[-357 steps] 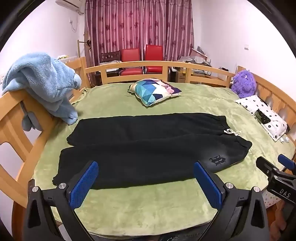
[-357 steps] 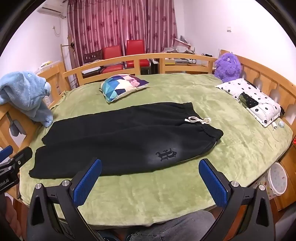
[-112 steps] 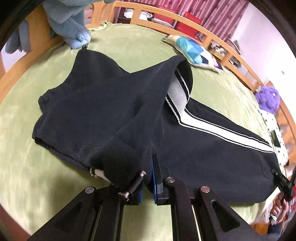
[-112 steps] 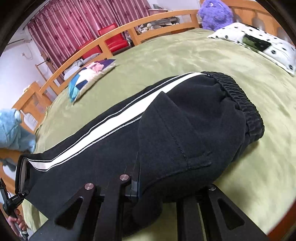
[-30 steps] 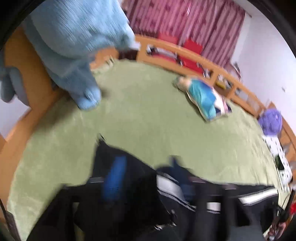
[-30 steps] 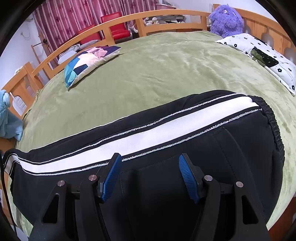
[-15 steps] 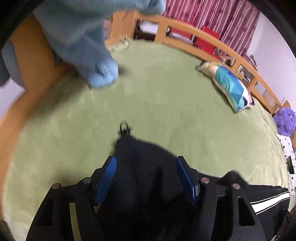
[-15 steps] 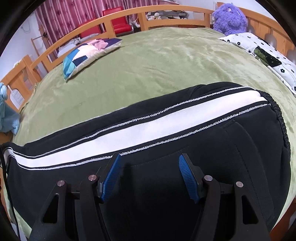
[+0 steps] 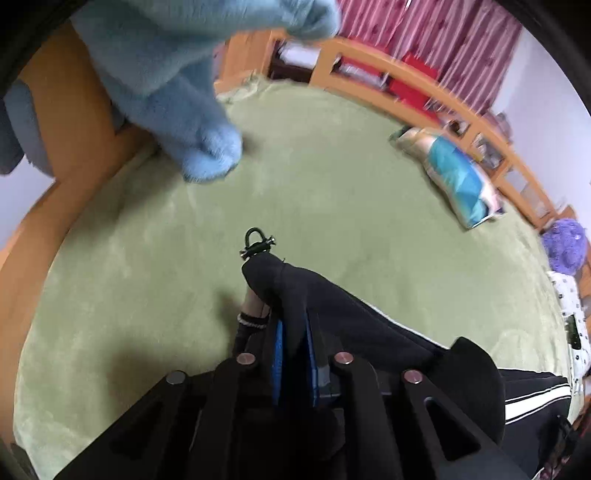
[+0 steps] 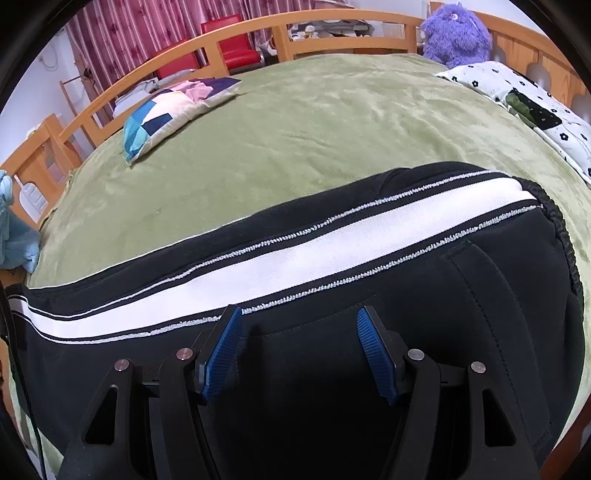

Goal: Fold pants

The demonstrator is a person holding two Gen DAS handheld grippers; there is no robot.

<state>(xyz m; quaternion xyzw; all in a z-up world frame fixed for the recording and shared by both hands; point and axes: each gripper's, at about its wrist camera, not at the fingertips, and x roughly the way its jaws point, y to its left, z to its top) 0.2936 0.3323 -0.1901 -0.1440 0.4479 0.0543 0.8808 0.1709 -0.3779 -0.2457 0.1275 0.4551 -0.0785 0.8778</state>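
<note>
Black pants [image 10: 369,387] with a white side stripe [image 10: 295,254] lie folded lengthwise on the green bed cover [image 10: 332,122]. In the left wrist view, the leg end of the pants [image 9: 325,306] rises in a fold between my blue pads [image 9: 277,350]. My left gripper [image 9: 294,343] is closing, and its pads press on this black fabric. A small black metal shackle [image 9: 256,243] sticks out beyond the fold. My right gripper [image 10: 299,350] hovers open over the hip area below the stripe, with nothing between its fingers. The elastic waistband [image 10: 565,251] is at the right.
A light blue fleece [image 9: 177,92] hangs over the wooden bed rail [image 9: 388,70] at the left. A colourful pillow [image 10: 173,107] lies at the far side. A purple plush toy [image 10: 456,33] and a white flowered pillow [image 10: 535,107] sit at the right.
My left gripper has sunk toward the leg end and its jaws have come together on the black fabric. The right gripper has stayed open in the same place.
</note>
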